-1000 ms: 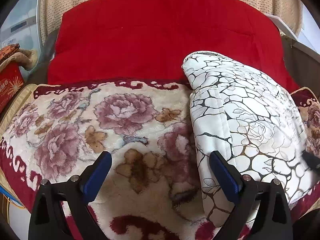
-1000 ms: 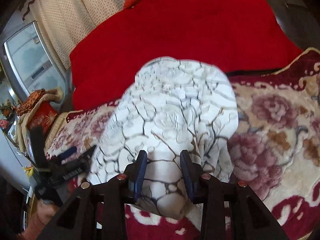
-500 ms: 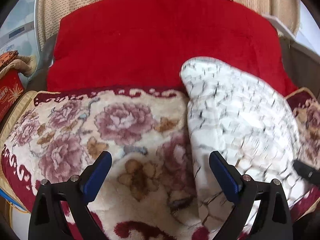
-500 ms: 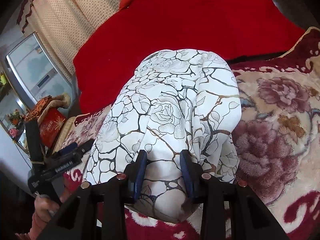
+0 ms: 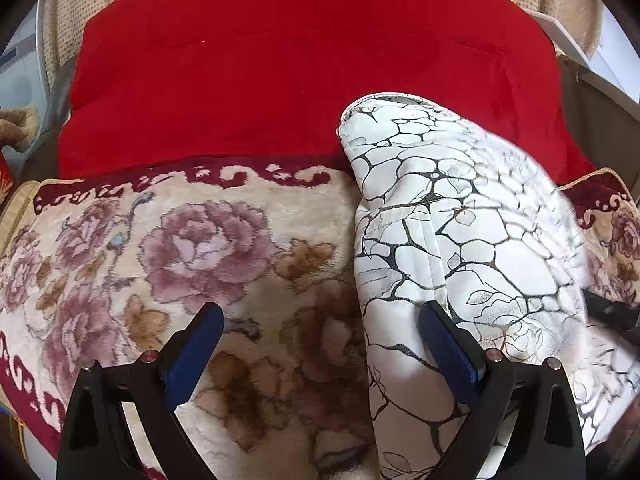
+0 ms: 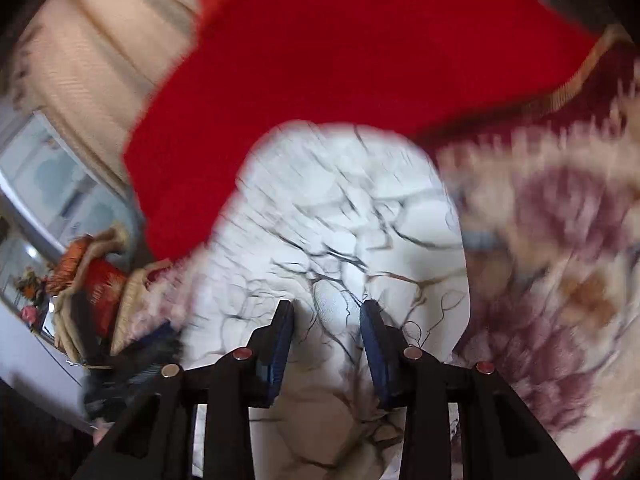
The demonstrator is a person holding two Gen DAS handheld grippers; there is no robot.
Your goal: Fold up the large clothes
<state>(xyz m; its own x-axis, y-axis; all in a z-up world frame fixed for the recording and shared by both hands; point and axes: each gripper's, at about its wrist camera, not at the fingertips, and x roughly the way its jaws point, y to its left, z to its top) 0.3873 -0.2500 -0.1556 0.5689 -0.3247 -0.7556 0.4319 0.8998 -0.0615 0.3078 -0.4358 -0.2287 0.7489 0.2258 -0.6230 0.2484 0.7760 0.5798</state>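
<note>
A white garment with a black crackle and rose print [image 5: 472, 248] lies bunched on a floral plush blanket [image 5: 192, 248]. In the left wrist view my left gripper [image 5: 320, 344] is open and empty, its right finger [image 5: 452, 356] over the garment's left edge. In the right wrist view, which is motion-blurred, my right gripper [image 6: 326, 340] is shut on a fold of the garment [image 6: 340, 216] at its near end. The right gripper's tip shows at the right edge of the left wrist view [image 5: 612, 312].
A red cushion [image 5: 304, 64] stands behind the blanket, with a beige dotted curtain [image 5: 560, 0] beyond it. A red box and folded cloths [image 6: 92, 276] sit at the left, by the blurred left gripper [image 6: 132, 364].
The right gripper has kept its hold on the garment and is moving fast, blurring its view. The garment shifted slightly. The left gripper stayed open and moved a little closer.
</note>
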